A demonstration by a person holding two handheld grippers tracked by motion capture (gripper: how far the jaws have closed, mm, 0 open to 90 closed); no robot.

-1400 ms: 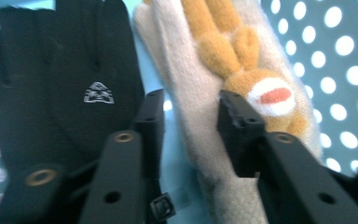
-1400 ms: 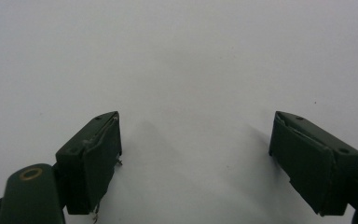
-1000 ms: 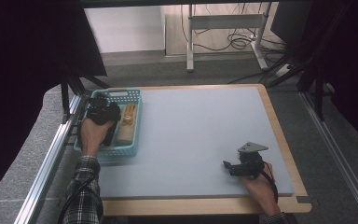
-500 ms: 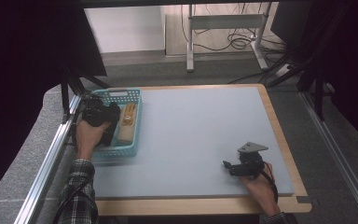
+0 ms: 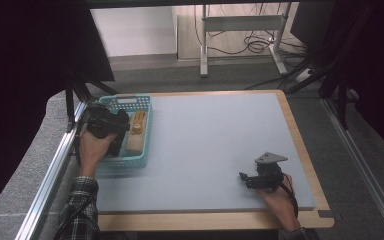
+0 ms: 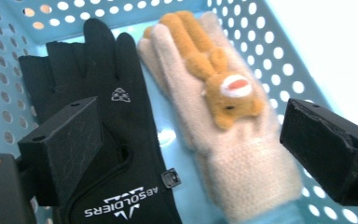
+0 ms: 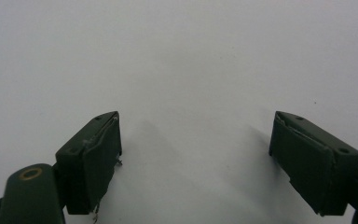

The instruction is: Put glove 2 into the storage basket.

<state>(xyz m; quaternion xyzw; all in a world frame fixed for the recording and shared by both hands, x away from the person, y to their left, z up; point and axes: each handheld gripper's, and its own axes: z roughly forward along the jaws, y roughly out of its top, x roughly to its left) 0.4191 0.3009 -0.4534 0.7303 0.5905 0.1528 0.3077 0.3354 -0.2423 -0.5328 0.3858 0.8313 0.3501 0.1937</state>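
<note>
My left gripper (image 6: 186, 140) has matt black jaws with scuffed, faintly scratched pads. At the left of the frame under it lies a smooth black cloth glove (image 6: 107, 126) with white print; right of it lies a fuzzy cream knit glove (image 6: 233, 140) bearing a plush orange animal. Both rest in a glossy turquoise plastic basket (image 6: 270, 51) with punched holes. My right gripper (image 7: 196, 158) hangs over a matt pale mat (image 7: 177, 56).

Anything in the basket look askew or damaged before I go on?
Nothing stands out. The black glove and the beige glove with its plush toy lie flat, side by side in the basket, neither hanging over the rim. The left claw, just opened, hovers over them with nothing gripped.
</note>
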